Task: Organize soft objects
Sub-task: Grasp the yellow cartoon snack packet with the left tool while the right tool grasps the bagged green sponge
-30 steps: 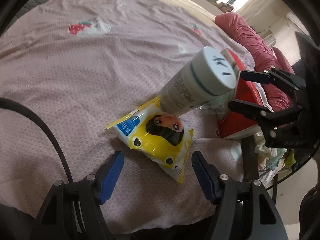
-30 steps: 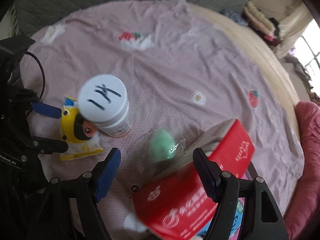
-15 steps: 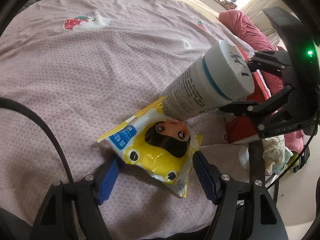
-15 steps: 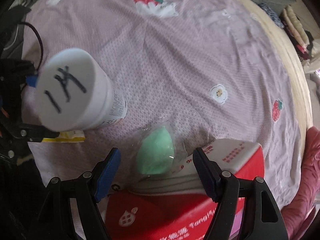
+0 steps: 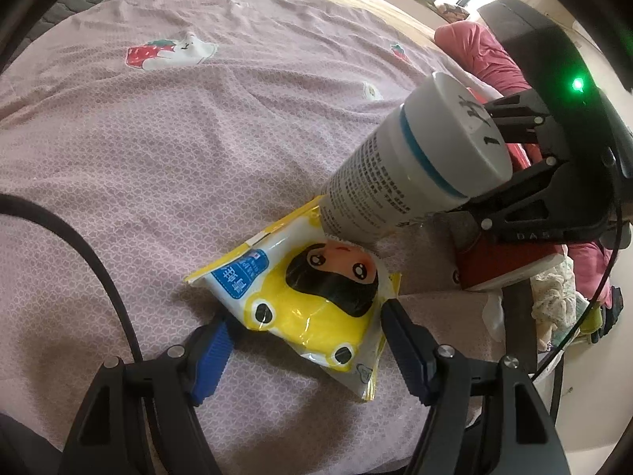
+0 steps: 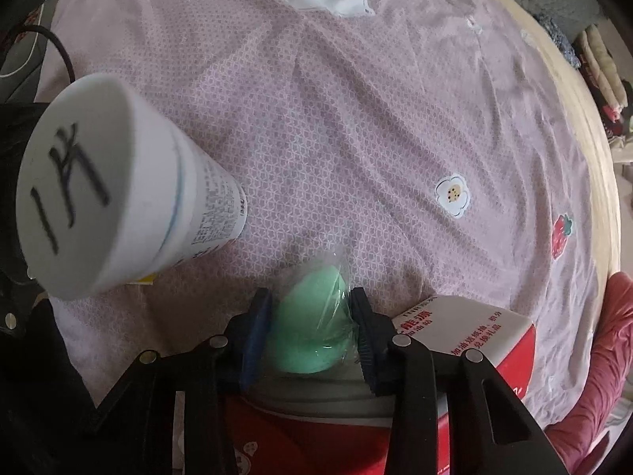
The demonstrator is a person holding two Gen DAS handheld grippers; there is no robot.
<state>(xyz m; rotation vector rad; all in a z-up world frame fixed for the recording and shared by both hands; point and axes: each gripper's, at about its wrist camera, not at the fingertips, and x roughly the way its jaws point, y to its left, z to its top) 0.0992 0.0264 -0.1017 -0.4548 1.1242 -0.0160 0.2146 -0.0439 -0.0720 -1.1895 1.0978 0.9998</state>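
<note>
A yellow tissue pack point(image 5: 312, 297) with a cartoon girl's face lies on the pink bedsheet point(image 5: 178, 150). My left gripper point(image 5: 304, 336) is open, low over the sheet, with a blue pad on each side of the pack's near end. A green egg-shaped sponge point(image 6: 312, 324) in clear wrap lies against a red and white tissue box point(image 6: 467, 340). My right gripper point(image 6: 312, 336) is shut on the sponge, one pad on each side. In the left wrist view the right gripper's body point(image 5: 554, 166) stands behind a white bottle point(image 5: 419, 166).
The white bottle point(image 6: 118, 198) with a blue band and black marks on its lid stands between the pack and the sponge. A red quilt point(image 5: 486, 55) lies at the far right. The red box point(image 5: 510, 261) sits at the bed's edge. A black cable point(image 5: 91, 261) runs along the left.
My right gripper came down around the green sponge and closed on it. My left gripper moved forward and down until its pads flank the yellow pack.
</note>
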